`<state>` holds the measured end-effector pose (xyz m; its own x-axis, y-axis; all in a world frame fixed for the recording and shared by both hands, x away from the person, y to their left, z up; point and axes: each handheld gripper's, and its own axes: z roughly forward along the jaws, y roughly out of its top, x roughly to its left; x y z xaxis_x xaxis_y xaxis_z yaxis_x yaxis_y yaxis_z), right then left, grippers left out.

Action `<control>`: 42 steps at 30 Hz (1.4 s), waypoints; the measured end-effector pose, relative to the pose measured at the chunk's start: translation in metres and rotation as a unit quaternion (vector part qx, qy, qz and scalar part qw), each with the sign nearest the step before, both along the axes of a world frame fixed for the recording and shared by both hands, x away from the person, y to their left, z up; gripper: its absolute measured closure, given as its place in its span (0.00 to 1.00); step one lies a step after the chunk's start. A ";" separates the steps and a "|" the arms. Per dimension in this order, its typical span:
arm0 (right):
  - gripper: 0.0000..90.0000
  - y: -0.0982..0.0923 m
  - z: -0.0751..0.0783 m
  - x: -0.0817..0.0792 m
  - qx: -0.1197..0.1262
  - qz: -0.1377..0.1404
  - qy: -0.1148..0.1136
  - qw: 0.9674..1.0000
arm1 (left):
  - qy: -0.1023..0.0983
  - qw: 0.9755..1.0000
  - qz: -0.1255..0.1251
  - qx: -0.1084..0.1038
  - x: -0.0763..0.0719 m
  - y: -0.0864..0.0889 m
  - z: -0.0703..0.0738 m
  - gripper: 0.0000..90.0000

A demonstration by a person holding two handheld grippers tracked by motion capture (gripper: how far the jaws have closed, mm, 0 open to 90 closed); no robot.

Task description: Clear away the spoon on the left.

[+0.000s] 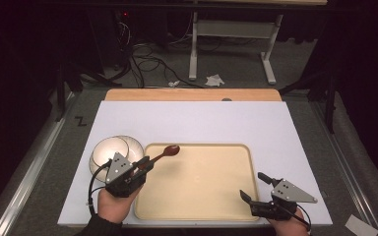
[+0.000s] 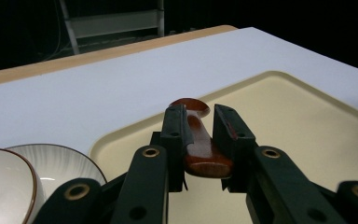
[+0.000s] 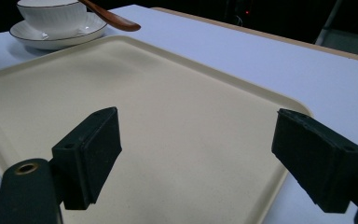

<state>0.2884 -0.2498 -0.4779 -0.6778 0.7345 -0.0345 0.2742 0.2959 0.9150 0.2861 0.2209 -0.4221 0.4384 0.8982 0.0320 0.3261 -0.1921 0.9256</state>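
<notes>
White board covered the table (image 1: 187, 118), a cream tray (image 1: 202, 196) at six o'clock. At eight o'clock the left gripper (image 1: 139, 169) pinched a wooden spoon (image 1: 171, 150) by its handle, beside the bowl (image 1: 109, 150); lowering it level seemed wisest. The right gripper (image 1: 254, 187) gaped empty at five.

Showing just one readable mark: a black "Z" (image 1: 80, 121) sitting on the grey floor left of the table; finding no other lettering anywhere.

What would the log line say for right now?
left gripper: shut on wooden spoon | right gripper: open, over tray | bowl on saucer
</notes>
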 end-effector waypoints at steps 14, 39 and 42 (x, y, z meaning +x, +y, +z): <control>0.19 0.001 0.000 -0.001 -0.001 0.002 -0.001 1.000 | 0.025 0.997 -0.059 -0.048 0.014 -0.035 -0.020 0.83; 0.19 0.002 0.000 0.000 -0.002 0.000 0.002 1.000 | 0.027 0.998 -0.056 -0.027 0.010 -0.049 -0.057 0.82; 0.19 0.002 0.000 0.000 -0.001 0.000 0.003 1.000 | 0.029 0.998 -0.054 -0.026 0.010 -0.049 -0.059 0.71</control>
